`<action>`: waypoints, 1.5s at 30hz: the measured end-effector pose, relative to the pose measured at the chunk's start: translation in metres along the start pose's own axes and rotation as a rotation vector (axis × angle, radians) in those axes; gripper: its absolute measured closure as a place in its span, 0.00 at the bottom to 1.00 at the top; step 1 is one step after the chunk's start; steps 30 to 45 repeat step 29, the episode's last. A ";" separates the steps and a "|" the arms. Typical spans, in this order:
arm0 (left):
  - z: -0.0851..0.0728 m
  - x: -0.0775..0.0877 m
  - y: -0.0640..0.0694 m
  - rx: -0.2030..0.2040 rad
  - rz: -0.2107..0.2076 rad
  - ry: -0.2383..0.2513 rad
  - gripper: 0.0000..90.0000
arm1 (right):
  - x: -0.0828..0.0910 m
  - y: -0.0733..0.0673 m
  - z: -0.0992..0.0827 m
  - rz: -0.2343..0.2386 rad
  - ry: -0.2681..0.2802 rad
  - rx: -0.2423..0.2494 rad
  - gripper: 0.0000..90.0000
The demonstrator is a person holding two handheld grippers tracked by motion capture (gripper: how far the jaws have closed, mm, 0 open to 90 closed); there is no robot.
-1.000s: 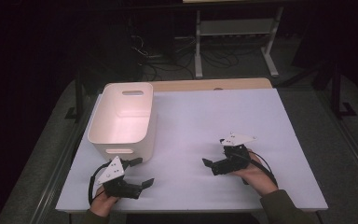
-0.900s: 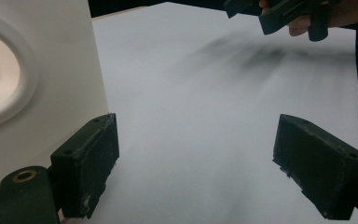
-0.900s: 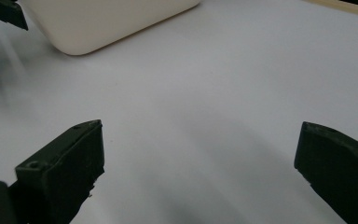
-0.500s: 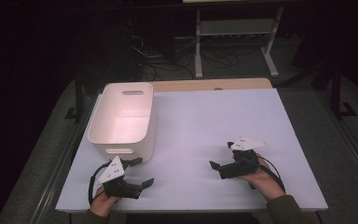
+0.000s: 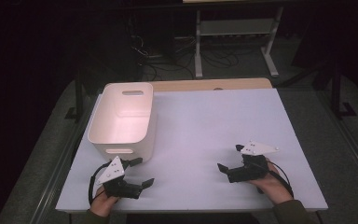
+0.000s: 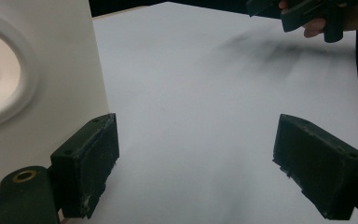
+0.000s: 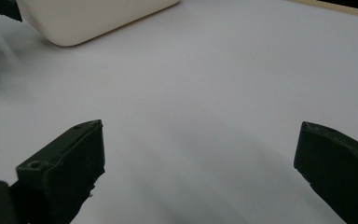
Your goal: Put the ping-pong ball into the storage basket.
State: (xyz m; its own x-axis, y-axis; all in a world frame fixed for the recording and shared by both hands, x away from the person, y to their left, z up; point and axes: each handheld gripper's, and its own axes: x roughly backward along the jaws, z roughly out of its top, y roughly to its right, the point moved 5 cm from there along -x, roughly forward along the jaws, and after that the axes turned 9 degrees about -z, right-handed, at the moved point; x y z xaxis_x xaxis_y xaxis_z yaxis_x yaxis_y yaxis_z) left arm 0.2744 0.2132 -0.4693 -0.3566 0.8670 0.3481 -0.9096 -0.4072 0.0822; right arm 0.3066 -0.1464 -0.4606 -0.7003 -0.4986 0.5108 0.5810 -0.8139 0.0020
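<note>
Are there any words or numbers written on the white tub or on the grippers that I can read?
None: no words, numbers or signs can be read.
White tub: plain walls, no label.
Left hand-held gripper and right hand-held gripper: their grey plates carry small dark dots, no text.
Table: bare white top.

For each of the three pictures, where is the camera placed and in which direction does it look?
High view: above the near table edge, facing forward and down on the white rectangular plastic bin; both hands, left gripper and right gripper show.
Left gripper view: low on the left gripper, facing across the white table; its open fingers show.
Right gripper view: low on the right gripper, facing the bin; its open fingers show.
Shared: all three see the bin.
</note>
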 end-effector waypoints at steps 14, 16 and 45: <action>0.000 0.000 0.000 0.002 0.000 0.001 0.16 | 0.013 0.020 -0.013 -0.040 0.005 -0.012 0.02; 0.000 0.000 0.000 -0.002 0.000 -0.001 0.16 | 0.012 0.021 -0.014 -0.040 -0.005 -0.011 0.02; 0.000 -0.001 0.000 0.000 0.000 -0.001 0.16 | 0.006 0.021 -0.021 -0.023 -0.058 -0.005 0.02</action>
